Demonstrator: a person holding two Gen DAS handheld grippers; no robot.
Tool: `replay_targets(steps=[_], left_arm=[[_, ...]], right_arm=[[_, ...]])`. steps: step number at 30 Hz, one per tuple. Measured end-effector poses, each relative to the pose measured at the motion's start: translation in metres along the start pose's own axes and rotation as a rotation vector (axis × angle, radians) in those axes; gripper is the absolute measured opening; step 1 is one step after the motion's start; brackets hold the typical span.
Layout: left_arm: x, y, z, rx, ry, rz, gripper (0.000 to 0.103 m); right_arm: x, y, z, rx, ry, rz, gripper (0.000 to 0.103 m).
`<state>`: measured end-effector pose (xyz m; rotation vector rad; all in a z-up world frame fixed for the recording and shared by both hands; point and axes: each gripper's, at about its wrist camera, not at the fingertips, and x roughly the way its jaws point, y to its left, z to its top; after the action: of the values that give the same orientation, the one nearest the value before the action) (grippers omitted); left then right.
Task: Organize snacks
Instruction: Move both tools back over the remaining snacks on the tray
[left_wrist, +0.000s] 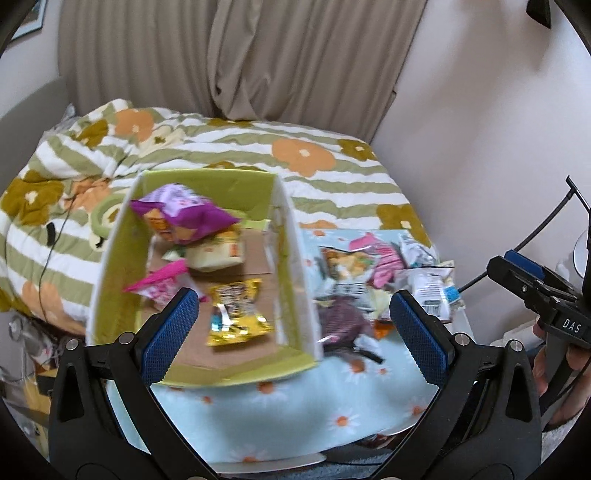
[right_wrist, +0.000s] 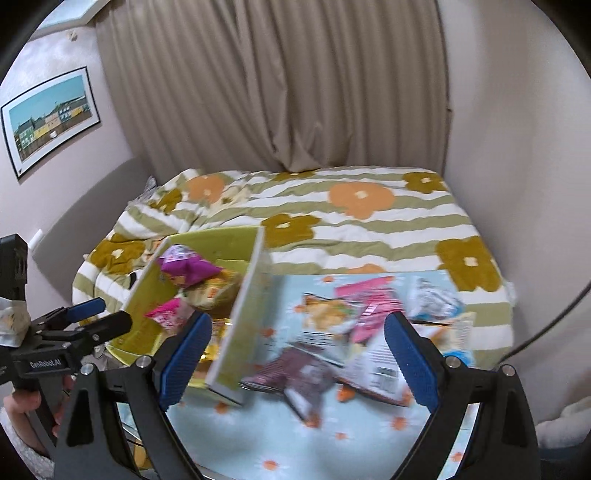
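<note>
Left gripper (left_wrist: 293, 325) and right gripper (right_wrist: 297, 356): jaws spread wide, nothing held. Just beyond, green box (left_wrist: 295, 236) on daisy-print cloth (left_wrist: 280, 410) holds yellow packet (left_wrist: 236, 314), pink packet (left_wrist: 162, 286) and purple bag (left_wrist: 184, 214). Loose snack pile (left_wrist: 384, 280) lies right of box. Floral bed (left_wrist: 332, 162) behind.

Glossy foil snack packets (left_wrist: 236, 314), seemingly cardboard box (left_wrist: 295, 254), cloth bedspread (left_wrist: 332, 173).

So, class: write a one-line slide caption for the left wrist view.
Open left gripper hovers over a green box holding snack packets, more packets piled beside it.
</note>
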<state>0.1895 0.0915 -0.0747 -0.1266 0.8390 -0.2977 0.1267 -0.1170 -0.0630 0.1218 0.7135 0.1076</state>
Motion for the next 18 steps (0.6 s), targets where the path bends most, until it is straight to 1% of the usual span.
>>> replay_targets(steps=[5, 8, 11, 13, 15, 18], left_arm=[[0.013, -0.050, -0.009, -0.009, 0.023, 0.009, 0.103], [0.032, -0.080, -0.017, 0.007, 0.058, 0.019, 0.103], [0.052, -0.108, -0.023, 0.020, 0.087, 0.010, 0.103], [0.069, -0.130, -0.027, 0.039, 0.100, -0.010, 0.103], [0.085, -0.144, -0.029, 0.052, 0.110, -0.034, 0.103], [0.119, -0.163, -0.030, 0.068, 0.147, -0.065, 0.102]], right_arm=[[-0.017, -0.051, -0.009, 0.006, 0.004, 0.012, 0.093], [-0.022, -0.080, -0.015, -0.007, 0.016, 0.006, 0.093], [-0.018, -0.113, -0.023, -0.011, 0.045, 0.006, 0.093], [-0.013, -0.136, -0.029, -0.009, 0.063, 0.017, 0.093], [-0.008, -0.156, -0.035, -0.008, 0.072, 0.029, 0.093], [0.004, -0.180, -0.042, -0.005, 0.100, 0.048, 0.093]])
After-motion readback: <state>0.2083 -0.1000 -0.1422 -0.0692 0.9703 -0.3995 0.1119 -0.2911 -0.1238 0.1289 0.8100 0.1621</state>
